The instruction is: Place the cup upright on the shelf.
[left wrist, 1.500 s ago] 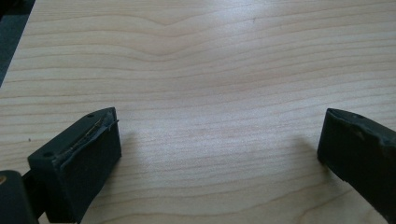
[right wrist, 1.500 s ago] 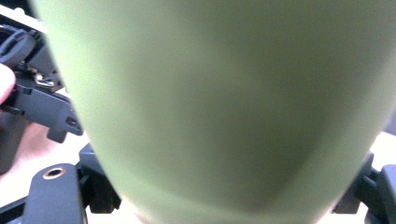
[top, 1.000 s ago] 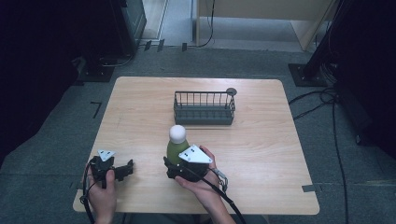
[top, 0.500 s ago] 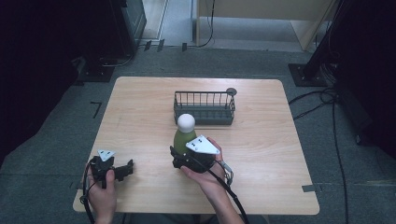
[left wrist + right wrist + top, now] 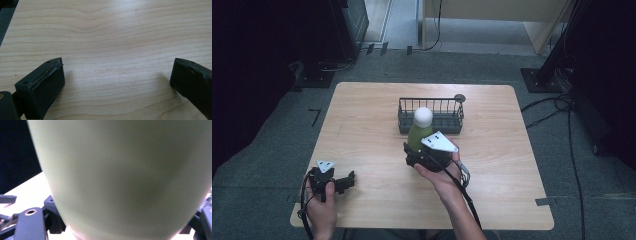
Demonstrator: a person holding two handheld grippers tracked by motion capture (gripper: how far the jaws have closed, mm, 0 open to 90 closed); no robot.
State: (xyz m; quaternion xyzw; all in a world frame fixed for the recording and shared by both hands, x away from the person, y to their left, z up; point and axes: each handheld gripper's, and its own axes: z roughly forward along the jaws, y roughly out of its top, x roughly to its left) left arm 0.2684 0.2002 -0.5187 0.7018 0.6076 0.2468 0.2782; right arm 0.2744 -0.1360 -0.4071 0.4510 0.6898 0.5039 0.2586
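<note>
A green bottle (image 5: 418, 133) with a white cap stands upright in my right gripper (image 5: 417, 152), which is shut on its lower body and holds it above the table's middle, just in front of a black wire basket (image 5: 430, 115). Seen from the right gripper view, the pale green bottle (image 5: 125, 177) is pressed close between the jaws. My left gripper (image 5: 346, 181) rests low at the table's front left, open, with bare wood between its fingers (image 5: 41, 86).
The wooden table (image 5: 362, 120) has free room to the left and right of the basket. A small round dark disc (image 5: 459, 97) sits at the basket's back right corner. Cables trail from both grippers toward the front edge.
My right gripper has carried the bottle forward and to the right, from the front middle toward the basket. The left gripper has stayed put.
</note>
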